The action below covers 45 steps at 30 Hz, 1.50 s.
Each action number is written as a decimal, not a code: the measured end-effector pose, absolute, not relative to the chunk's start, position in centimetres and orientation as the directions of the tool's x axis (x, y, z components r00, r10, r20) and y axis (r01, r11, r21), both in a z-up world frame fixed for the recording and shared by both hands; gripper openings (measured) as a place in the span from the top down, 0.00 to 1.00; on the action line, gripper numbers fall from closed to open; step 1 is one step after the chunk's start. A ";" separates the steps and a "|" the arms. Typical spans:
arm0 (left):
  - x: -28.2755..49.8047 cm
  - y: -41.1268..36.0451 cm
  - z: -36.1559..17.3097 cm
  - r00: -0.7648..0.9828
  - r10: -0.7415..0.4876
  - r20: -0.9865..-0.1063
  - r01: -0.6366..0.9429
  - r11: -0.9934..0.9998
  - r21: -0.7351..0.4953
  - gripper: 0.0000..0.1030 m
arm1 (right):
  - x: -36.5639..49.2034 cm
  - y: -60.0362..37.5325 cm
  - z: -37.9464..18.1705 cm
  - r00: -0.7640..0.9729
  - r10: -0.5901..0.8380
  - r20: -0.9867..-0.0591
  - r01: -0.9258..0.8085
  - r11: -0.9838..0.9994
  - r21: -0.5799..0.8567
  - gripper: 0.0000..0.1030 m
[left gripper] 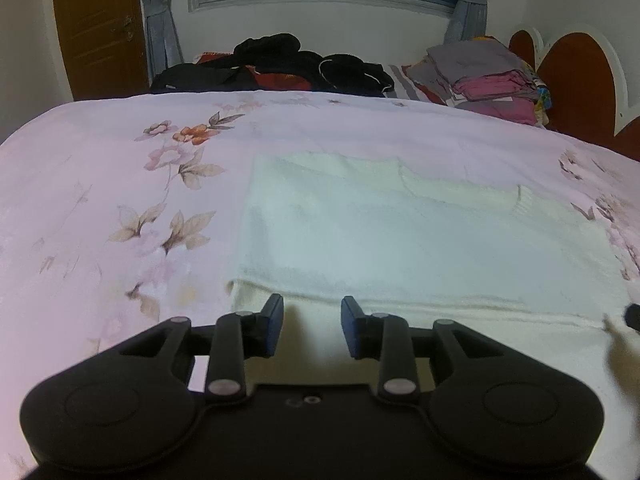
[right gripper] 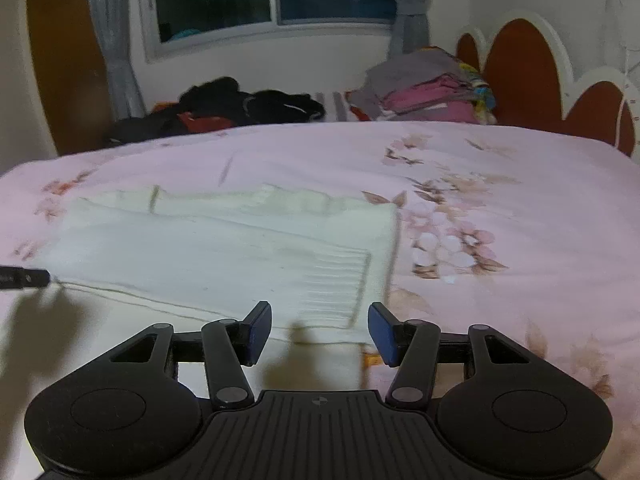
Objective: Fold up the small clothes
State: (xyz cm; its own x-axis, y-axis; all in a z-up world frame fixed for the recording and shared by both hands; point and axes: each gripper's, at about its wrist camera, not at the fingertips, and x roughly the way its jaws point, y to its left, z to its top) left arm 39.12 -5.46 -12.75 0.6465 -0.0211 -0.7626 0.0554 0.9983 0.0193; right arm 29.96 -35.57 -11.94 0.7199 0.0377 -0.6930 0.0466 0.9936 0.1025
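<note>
Bed (left gripper: 120,168), floral cover, serves as the folding area. Cream sweater (left gripper: 400,240) lies flat mid-bed, sleeves already laid across the body, likely squared for a further fold. Folded stack (left gripper: 488,80) far right, dark unsorted heap (left gripper: 280,60) far left. Left hand-held gripper (left gripper: 312,320) and right hand-held gripper (right gripper: 318,328) both spread, empty, poised at the sweater's near hem.

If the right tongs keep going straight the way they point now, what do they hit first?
Most likely the white knit sweater lying flat on the floral bedspread: the open right tongs angle down toward its near ribbed edge, though depth is hard to judge.
</note>
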 end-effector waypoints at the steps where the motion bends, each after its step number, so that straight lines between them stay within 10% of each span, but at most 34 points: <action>1: 38.8 -5.6 -12.7 0.646 -0.016 -0.763 0.053 0.998 0.025 0.69 | 30.1 -35.3 -12.1 0.717 0.047 -0.695 0.033 0.994 0.101 0.47; 12: 34.0 -5.0 -10.6 0.632 -0.022 -0.775 0.037 0.999 0.001 0.61 | 28.2 -35.1 -11.7 0.688 0.095 -0.720 -0.016 0.993 0.116 0.47; 17: 31.0 -4.4 -9.4 0.644 -0.055 -0.763 0.076 0.997 -0.008 0.40 | 24.2 -34.3 -9.9 0.700 0.110 -0.705 -0.012 0.990 0.143 0.47; 36: 17.5 -0.1 -7.5 0.644 -0.206 -0.736 0.228 0.971 -0.072 0.33 | 6.4 -27.0 -5.7 0.731 0.049 -0.681 0.057 0.990 0.133 0.46; 40: 15.4 0.8 -7.3 0.643 -0.218 -0.734 0.239 0.968 -0.078 0.27 | 3.5 -26.5 -5.3 0.739 0.021 -0.674 0.084 0.989 0.122 0.24; 45: 13.2 1.8 -7.6 0.633 -0.220 -0.742 0.248 0.966 -0.075 0.27 | 0.7 -25.8 -4.8 0.753 0.003 -0.658 0.094 0.989 0.111 0.22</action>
State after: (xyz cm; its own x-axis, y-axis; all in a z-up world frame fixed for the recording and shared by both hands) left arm 13.24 1.79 -7.57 0.6329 -0.2203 -0.7423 0.2478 0.9659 -0.0753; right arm 0.74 -25.79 -4.75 0.7528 0.0030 -0.6583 0.0936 0.9893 0.1115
